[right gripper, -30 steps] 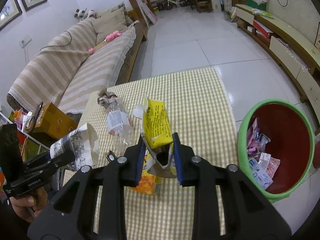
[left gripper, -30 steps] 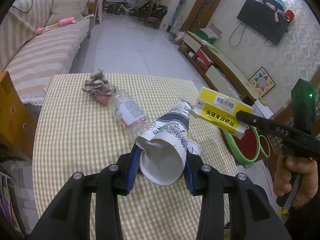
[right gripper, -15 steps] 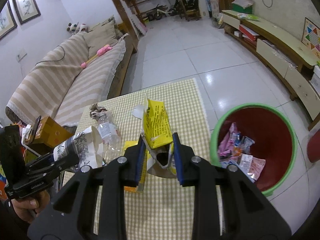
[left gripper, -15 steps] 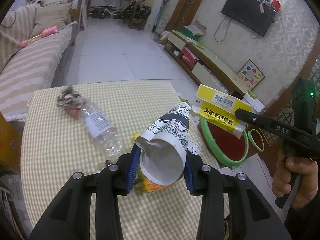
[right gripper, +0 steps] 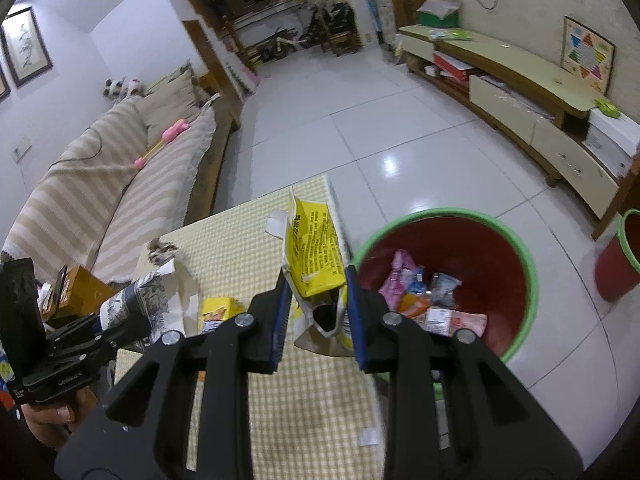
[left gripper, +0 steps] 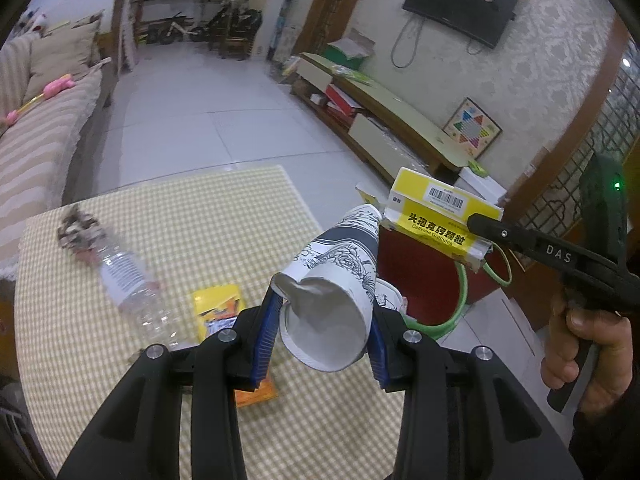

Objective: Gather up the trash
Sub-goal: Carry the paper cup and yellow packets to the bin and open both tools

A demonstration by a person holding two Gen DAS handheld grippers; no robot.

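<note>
Two pieces of trash are riding in my jaws. My left gripper [left gripper: 322, 334] is clamping a crumpled paper cup [left gripper: 336, 292] between its blue ribbed pads, the printed black-and-white cone pointing away and its dented white mouth facing the camera. My right gripper [right gripper: 314, 316] is squeezing a flattened yellow cardboard medicine box [right gripper: 314, 256], its torn flaps gaping at both ends.

Beneath both, the table [left gripper: 224, 216] is lying under a yellow-and-white checked cloth. A flat yellow packet [left gripper: 218, 306] is resting on it close to the left pads; beyond that, a clear crinkled plastic bottle [left gripper: 128, 284] is lying on its side, with a wad of crumpled paper [left gripper: 78, 228] just past it.

Beside the table's right edge, a round red bin [right gripper: 452, 252] with a green rim is standing on the glossy white tiled floor, holding soft, colourful wrappers. Farther off, a striped fabric sofa [right gripper: 100, 184] and a long low cabinet [right gripper: 516, 92] are lining the room.
</note>
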